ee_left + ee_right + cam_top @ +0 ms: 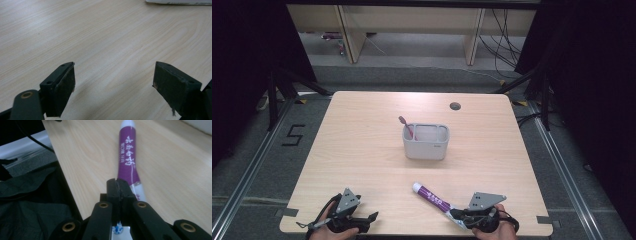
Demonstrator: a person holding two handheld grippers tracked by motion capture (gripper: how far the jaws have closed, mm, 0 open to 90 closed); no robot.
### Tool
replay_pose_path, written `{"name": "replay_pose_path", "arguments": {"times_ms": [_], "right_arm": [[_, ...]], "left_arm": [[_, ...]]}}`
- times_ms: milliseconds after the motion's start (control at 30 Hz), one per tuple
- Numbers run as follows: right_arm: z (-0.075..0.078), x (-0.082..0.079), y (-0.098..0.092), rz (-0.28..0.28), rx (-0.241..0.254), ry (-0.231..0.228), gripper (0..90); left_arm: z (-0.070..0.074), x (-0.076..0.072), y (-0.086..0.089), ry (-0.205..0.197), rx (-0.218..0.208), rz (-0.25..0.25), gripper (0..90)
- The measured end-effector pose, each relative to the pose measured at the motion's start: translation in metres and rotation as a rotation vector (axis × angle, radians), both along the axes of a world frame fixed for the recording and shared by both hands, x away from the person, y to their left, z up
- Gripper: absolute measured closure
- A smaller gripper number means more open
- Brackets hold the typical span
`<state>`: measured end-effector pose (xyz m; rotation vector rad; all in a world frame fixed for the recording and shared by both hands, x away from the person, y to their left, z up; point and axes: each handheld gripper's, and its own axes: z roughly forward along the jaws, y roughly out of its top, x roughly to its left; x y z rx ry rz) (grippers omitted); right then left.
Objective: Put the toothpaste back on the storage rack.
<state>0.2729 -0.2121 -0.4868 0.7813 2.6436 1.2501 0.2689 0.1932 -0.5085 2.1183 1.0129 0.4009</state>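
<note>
Purple and white, the toothpaste tube (433, 197) lies slantwise at the near edge of my counter (362, 145), cap end toward the grey holder (426, 142). My right gripper (117, 185) is clamped on its flat tail end, jaws pressed together. My left gripper (113, 82) hovers released over bare wood, nothing between its jaws. A pink toothbrush (406, 127) stands in the holder's left compartment.

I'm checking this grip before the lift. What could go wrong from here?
1. The right claw pinches only the flat tail of the purple tube; the long body may sag or slip out.
2. The toothbrush leans in the grey holder; dropping the tube in could knock it.
</note>
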Motion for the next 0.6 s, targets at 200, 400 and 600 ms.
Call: {"name": "replay_pose_path", "arguments": {"times_ms": [200, 400, 600], "right_arm": [[-0.0071, 0.0005, 0.0044, 0.017, -0.025, 0.017, 89.6], [-0.0084, -0.0003, 0.0066, 0.038, -0.046, 0.024, 89.5], [-0.0104, 0.0008, 0.0061, 0.034, -0.074, 0.014, 89.4]], "left_arm": [[-0.0004, 0.0001, -0.0002, 0.000, 0.002, 0.001, 17.1], [-0.0014, 0.0015, -0.0001, -0.009, 0.011, -0.001, 17.1], [-0.0007, 0.0011, -0.0002, -0.002, 0.006, -0.006, 17.2]]}}
